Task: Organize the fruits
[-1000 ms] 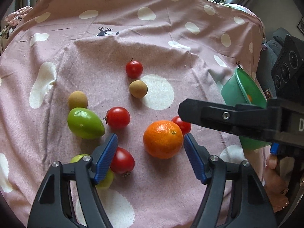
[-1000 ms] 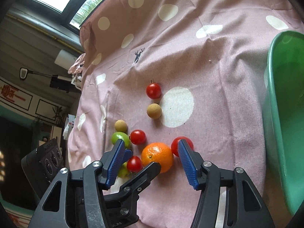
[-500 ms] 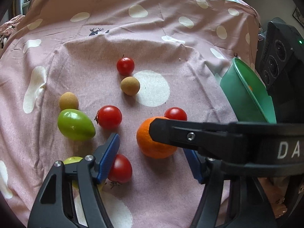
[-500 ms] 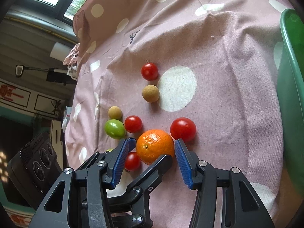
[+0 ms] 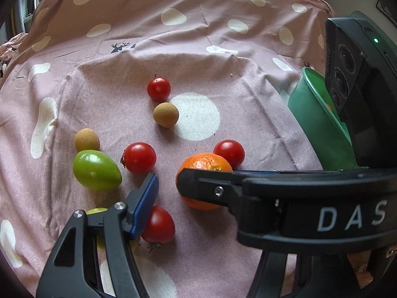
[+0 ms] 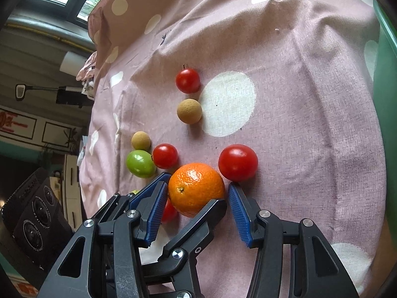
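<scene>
An orange [image 6: 196, 188] lies on the pink dotted cloth [image 5: 223, 62]. My right gripper [image 6: 197, 191] straddles it: the left pad touches its side and the right pad stands a sliver off. In the left wrist view that gripper's black finger [image 5: 198, 186] crosses in front of the orange [image 5: 206, 161]. My left gripper [image 5: 196, 193] has its jaws closing; its right finger is hidden behind the right gripper. A red tomato [image 5: 158, 224] lies just inside its left pad [image 5: 145, 203], untouched. The green bowl [image 5: 315, 124] stands at the right.
Three more red tomatoes [image 5: 158, 89] [image 5: 139, 157] [image 5: 229, 152], two tan round fruits [image 5: 165, 114] [image 5: 86, 139] and a green fruit [image 5: 95, 170] lie around. Another green fruit [image 5: 96, 211] peeks from under the left finger. The bowl's rim [image 6: 387, 74] bounds the right.
The right gripper swung in across the left wrist view and sank until its pads flank the orange. The left jaws narrowed. The fruits stayed put.
</scene>
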### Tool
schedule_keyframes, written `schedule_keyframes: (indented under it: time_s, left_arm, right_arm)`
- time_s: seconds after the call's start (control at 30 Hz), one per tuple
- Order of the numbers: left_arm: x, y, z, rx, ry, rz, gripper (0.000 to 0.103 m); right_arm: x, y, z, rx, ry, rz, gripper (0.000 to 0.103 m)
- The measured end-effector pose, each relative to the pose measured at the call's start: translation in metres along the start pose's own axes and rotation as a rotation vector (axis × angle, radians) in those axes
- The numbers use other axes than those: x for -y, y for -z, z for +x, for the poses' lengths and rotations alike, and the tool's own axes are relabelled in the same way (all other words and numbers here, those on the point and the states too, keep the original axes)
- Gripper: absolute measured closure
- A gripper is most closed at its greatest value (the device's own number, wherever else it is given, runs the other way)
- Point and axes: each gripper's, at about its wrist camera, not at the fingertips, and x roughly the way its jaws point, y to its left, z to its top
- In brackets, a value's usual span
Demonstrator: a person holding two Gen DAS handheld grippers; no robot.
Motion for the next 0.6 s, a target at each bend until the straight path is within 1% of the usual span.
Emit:
schedule_keyframes:
  time_s: [0.1, 0.17, 0.23, 0.37, 0.47, 0.6]
  left_arm:
    - [0.001, 0.0, 0.0, 0.008, 0.0, 0.015, 0.046]
    - [0.004, 0.0, 0.001, 0.015, 0.0, 0.029, 0.051]
    - [0.005, 0.0, 0.0, 0.021, 0.008, 0.036, 0.056]
    - [0.004, 0.0, -0.001, 0.019, 0.011, 0.031, 0.056]
    - [0.004, 0.001, -0.004, 0.012, 0.014, 0.006, 0.056]
    - [0.007, 0.0, -0.014, 0.047, 0.021, 0.005, 0.056]
  right_arm:
    - [0.0, 0.0, 0.0, 0.002, -0.006, -0.001, 0.049]
    - [0.0, 0.0, 0.0, 0.006, -0.008, -0.006, 0.049]
    - [-0.001, 0.001, 0.001, 0.008, -0.004, -0.009, 0.052]
    - [-0.004, 0.003, 0.001, 0.018, 0.015, -0.025, 0.052]
    - [-0.004, 0.003, 0.001, 0.017, 0.014, -0.023, 0.052]
    - [-0.011, 0.007, -0.005, 0.043, 0.032, -0.04, 0.052]
